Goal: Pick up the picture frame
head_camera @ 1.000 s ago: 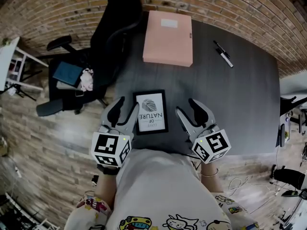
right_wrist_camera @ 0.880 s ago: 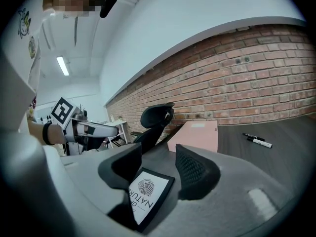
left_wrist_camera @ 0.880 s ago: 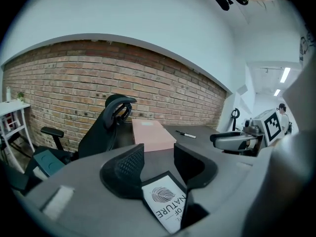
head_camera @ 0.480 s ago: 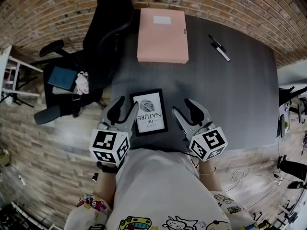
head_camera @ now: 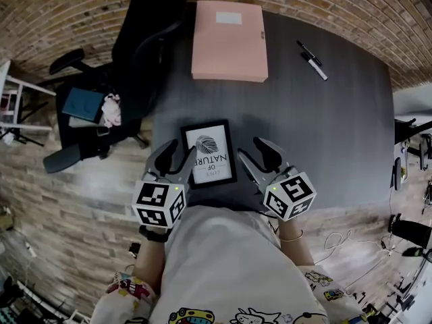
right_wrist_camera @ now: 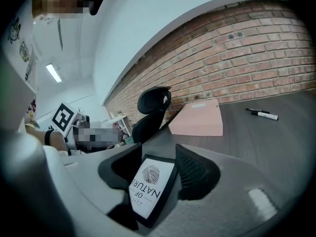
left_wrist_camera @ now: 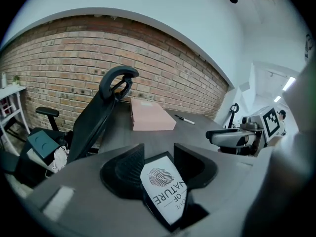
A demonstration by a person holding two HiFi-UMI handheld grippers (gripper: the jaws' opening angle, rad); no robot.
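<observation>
Left hand-held gripper (head_camera: 177,154): jaws wide apart, gripping nothing. Right hand-held gripper (head_camera: 256,152): the same, wide and empty. Both sit low at the near edge of the table (head_camera: 324,133), pointing away from the person.

Picture frame (head_camera: 209,152): lies flat on the table directly between the two, face up, print upside down to the head view. Long axis runs away from the person, far end tipped slightly left, so roughly parallel to both sets of jaws.

Key relation: frame lies inboard of each tool, right of the left one and left of the right one. The left tool's inner jaw looks to be at the frame's left long edge; the right tool's inner jaw is just beside the right long edge. Contact can't be confirmed on either side. Each gripper view shows the frame in its jaw gap.

Judgement: left marginally nearer; either must take a long edge.
</observation>
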